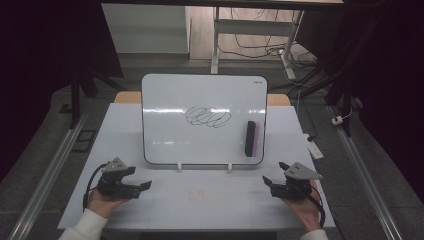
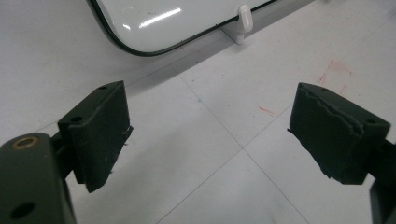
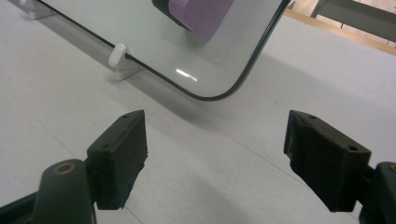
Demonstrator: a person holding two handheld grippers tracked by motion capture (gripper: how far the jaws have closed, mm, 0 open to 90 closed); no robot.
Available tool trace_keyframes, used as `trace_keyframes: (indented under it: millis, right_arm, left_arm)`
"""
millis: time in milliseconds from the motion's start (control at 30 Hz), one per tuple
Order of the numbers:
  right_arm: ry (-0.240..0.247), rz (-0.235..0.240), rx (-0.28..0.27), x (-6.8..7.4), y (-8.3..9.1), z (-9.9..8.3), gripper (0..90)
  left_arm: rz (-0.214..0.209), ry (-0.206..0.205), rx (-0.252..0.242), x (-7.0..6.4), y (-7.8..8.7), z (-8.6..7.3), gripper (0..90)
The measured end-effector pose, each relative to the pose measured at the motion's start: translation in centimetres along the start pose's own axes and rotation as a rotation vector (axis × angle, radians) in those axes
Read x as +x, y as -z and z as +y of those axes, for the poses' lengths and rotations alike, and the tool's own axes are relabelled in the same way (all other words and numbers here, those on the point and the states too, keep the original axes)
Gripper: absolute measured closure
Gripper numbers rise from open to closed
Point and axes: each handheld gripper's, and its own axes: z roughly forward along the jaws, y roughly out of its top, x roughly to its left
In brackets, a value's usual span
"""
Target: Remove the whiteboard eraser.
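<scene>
High view: a whiteboard [image 1: 204, 120] is seen propped upright at the centre of the frame, tilted back, carried on two small white feet [image 1: 179, 166] at its lower edge. A black scribble [image 1: 208, 116] of looping strokes is drawn at mid-board. A purple-and-black eraser [image 1: 252, 138] is stuck upright to the board's right side, just right of the scribble and apart from it. The board stands on a white table [image 1: 200, 200].

The left gripper [image 1: 140, 188] is held at the lower left of the frame, below the board's lower-left corner, clear of it. The right gripper [image 1: 272, 174] is held at the lower right, below the board's lower-right corner and below the eraser, touching neither.

Left gripper view: both jaws are spread wide with nothing between them; bare table top [image 2: 219, 140] with faint red marks [image 2: 334, 72] is seen in the gap, and the board's rounded corner [image 2: 140, 49] lies at the upper left.

Right gripper view: jaws likewise wide apart and empty. The board's corner [image 3: 219, 93] is noted at upper centre, the purple eraser [image 3: 198, 14] at the top edge, one white foot [image 3: 122, 60] at upper left.
</scene>
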Motion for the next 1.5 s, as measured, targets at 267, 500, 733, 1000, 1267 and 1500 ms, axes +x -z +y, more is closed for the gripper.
trace_keyframes:
  millis: [267,500,733,1000,1267,1500]
  right_arm:
    - [-0.018,-0.001,-0.018,0.1,0.3,0.8,22.9]
    - [-0.021,-0.007,-0.023,0.3,0.5,1.3,23.7]
    - [-0.014,-0.012,-0.046,1.1,0.8,3.0,26.1]
    - [-0.008,-0.015,-0.050,2.3,0.0,5.3,28.5]
    - [-0.019,-0.067,-0.025,3.5,-2.4,7.8,31.0]
    - [-0.061,-0.150,-0.007,3.8,-4.4,9.1,32.2]
  left_arm:
    - [-0.008,-0.006,0.009,-0.1,-0.3,0.4,13.1]
    - [-0.006,-0.008,0.008,-0.2,-0.2,0.3,13.0]
    - [-0.002,-0.007,0.007,-0.3,-0.2,0.3,12.9]
    - [-0.006,-0.004,0.009,-0.2,-0.2,0.3,12.8]
    - [-0.006,-0.001,0.004,-0.3,-0.1,0.3,12.7]
    - [-0.008,-0.002,0.005,-0.3,-0.1,0.2,12.7]
